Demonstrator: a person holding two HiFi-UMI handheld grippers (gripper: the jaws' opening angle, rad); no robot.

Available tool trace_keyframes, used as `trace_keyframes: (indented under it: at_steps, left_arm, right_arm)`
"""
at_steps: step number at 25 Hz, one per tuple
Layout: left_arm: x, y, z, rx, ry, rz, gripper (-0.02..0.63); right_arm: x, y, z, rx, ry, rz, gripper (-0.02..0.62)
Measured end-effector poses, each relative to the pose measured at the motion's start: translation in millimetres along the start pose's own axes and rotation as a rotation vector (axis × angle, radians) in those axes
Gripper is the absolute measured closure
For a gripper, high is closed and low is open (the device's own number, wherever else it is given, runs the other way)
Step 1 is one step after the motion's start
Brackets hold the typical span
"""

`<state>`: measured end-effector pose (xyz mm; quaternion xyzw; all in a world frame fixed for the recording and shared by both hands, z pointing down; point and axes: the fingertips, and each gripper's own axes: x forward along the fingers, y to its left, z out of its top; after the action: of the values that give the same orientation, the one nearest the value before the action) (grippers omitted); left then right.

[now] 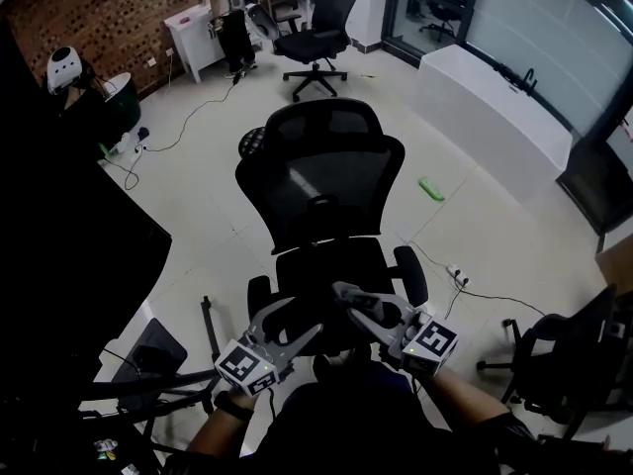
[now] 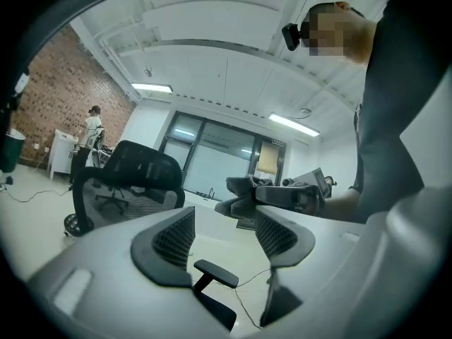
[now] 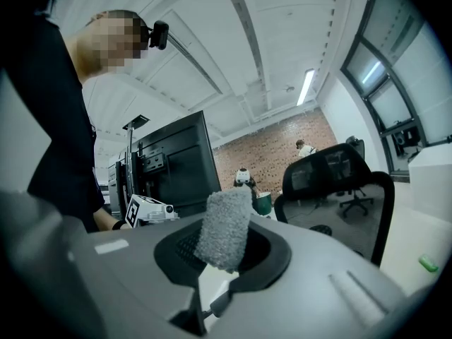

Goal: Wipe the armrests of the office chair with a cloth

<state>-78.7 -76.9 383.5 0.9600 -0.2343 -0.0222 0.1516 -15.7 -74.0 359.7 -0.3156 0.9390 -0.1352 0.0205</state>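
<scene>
Where the head view looks steeply down, the office chair point(image 1: 321, 181) fills the middle of the frame. It is black, with a curved mesh back, a separate mesh headrest above and a padded seat below. Its armrests are rounded black pads: one armrest point(image 1: 259, 295) at the seat's left edge, the other armrest point(image 1: 411, 273) at its right edge.

The cloth point(image 3: 224, 228) is a grey, nubbly strip like towelling. The right gripper point(image 3: 226, 249) has its jaws closed on the lower part of it, so it stands up from between the ribbed black pads with its upper end free. In the head view this gripper point(image 1: 354, 303) slants from the lower right toward the upper left. Its tips are over the near edge of the seat, between the two armrests; contact with either cannot be made out.

The left gripper point(image 1: 297, 327) comes in from the lower left, angled to the upper right, its tips close to the other's. Its own view shows its jaws spread wide with nothing held, and one armrest pad shows low in the gap. Both gripper bodies are smooth grey plastic, each with a marker cube point(image 1: 245, 366) at the rear and a forearm point(image 1: 213, 428) behind it at the bottom edge.

The pale, glossy tiled floor point(image 1: 198, 216) lies open to the left and right of the chair's back. A dark desk point(image 1: 99, 255) closes the frame's left side and a white counter point(image 1: 485, 107) runs along the upper right. A small green object point(image 1: 431, 188) lies on the floor right of the backrest. A power strip point(image 1: 457, 273) with its cable sits near the right-hand armrest, and another black chair point(image 1: 559, 354) stands in the lower right corner.
</scene>
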Motion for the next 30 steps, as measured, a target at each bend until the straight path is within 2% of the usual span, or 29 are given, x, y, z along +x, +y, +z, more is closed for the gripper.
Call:
trace_keyframes:
  at_steps: [7, 12, 19, 26, 30]
  left_arm:
    - [17.9, 16.1, -1.4, -0.012, 0.002, 0.021, 0.31]
    - [42.3, 30.6, -15.1, -0.018, 0.039, 0.03, 0.291]
    - [108.5, 44.2, -51.2, -0.036, 0.129, -0.015, 0.29]
    - [170.5, 56.4, -110.4, -0.098, 0.27, -0.047, 0.272]
    - [205.4, 73.9, -141.3, -0.115, 0.322, -0.066, 0.272]
  right_arm:
    - [4.4, -27.3, -1.7, 0.003, 0.019, 0.002, 0.555]
    - [4.8, -74.8, -15.7, 0.0, 0.059, -0.047, 0.555]
    - [-19.7, -180.7, -68.5, 0.025, 0.169, -0.143, 0.555]
    - [-41.6, -261.4, -130.5, 0.057, 0.318, -0.219, 0.555]
    - [-44.5, -308.1, -160.7, 0.018, 0.417, -0.231, 0.555]
